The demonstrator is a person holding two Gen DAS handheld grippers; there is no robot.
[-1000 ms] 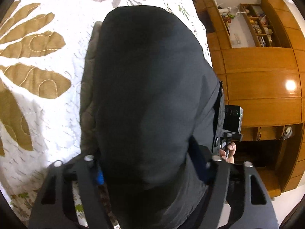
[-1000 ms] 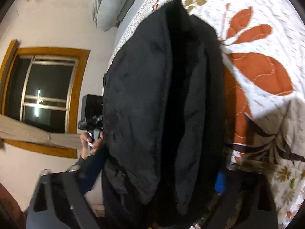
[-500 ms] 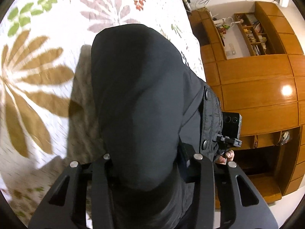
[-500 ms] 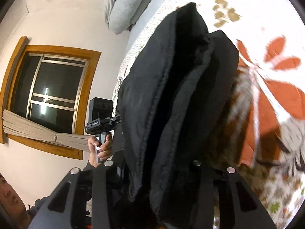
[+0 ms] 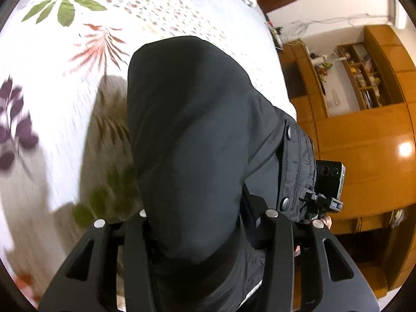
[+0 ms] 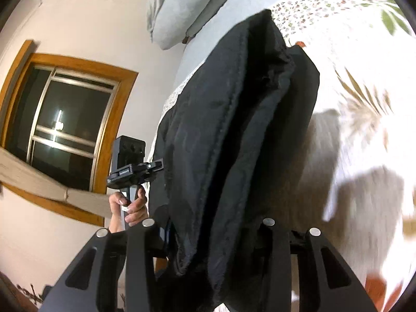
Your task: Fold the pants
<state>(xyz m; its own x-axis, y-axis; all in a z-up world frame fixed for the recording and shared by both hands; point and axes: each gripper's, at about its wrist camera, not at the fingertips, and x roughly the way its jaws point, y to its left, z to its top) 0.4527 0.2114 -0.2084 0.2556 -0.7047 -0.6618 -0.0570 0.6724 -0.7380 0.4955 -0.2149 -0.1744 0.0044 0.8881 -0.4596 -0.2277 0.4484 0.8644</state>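
Dark grey pants (image 5: pixel 189 119) hang bunched over the bed, lifted off the quilt and throwing a shadow on it. My left gripper (image 5: pixel 202 218) is shut on one side of the fabric. The cloth drapes over its fingers (image 5: pixel 135 234) and hides the tips. In the right wrist view the same pants (image 6: pixel 234 130) show as thick black folds with a seam. My right gripper (image 6: pixel 208 223) is shut on them. Each view catches the other gripper's black body beside the pants (image 5: pixel 327 179) (image 6: pixel 130 161), held by a hand (image 6: pixel 130 205).
A white quilt with leaf prints (image 5: pixel 78 104) covers the bed below. A grey pillow (image 6: pixel 182 7) lies at the head end. A wood-framed window (image 6: pixel 65 119) is in the wall to the left. Wooden cabinets and shelves (image 5: pixel 364 143) stand past the bed's right edge.
Both grippers' jaws narrowed onto the pants, then carried them up and forward along the bed towards the pillow. The brown and orange leaf prints slid back out of view.
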